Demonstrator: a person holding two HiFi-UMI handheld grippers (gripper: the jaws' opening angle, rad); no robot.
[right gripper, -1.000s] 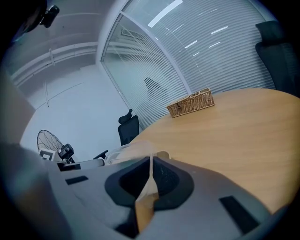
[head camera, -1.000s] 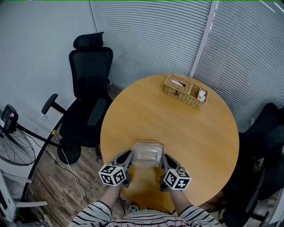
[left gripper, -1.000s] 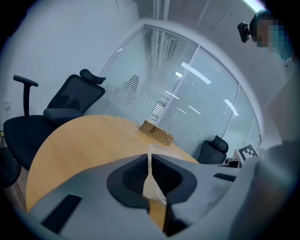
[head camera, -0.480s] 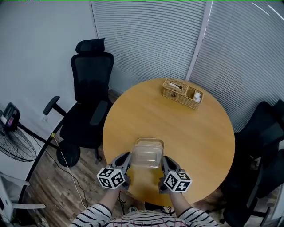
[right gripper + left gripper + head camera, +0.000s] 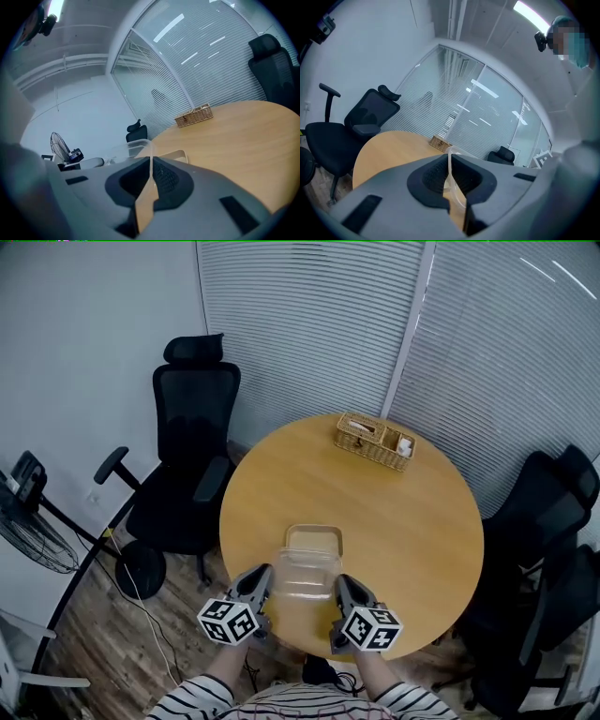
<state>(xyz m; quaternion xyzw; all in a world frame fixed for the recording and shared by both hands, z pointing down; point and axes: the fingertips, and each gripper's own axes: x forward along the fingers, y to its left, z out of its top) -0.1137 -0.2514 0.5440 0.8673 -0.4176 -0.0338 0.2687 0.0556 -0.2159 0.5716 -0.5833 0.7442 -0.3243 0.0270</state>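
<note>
A clear plastic container (image 5: 309, 563) hangs between my two grippers over the near edge of the round wooden table (image 5: 403, 512). My left gripper (image 5: 262, 582) is shut on the container's left rim, whose thin clear edge (image 5: 450, 174) shows pinched between the jaws. On the opposite side, my right gripper (image 5: 339, 589) is shut on the right rim; the clear wall (image 5: 125, 147) rises just past its jaws. The container looks empty.
A wicker basket (image 5: 375, 441) holding small items stands at the table's far side. A black office chair (image 5: 187, 446) is on the left, more black chairs (image 5: 548, 512) on the right. A fan (image 5: 33, 535) stands at far left. Blinds cover the glass walls.
Both grippers have risen with the container, and the table now looks lower and farther away in both gripper views. The head view has pulled back, showing more of the room.
</note>
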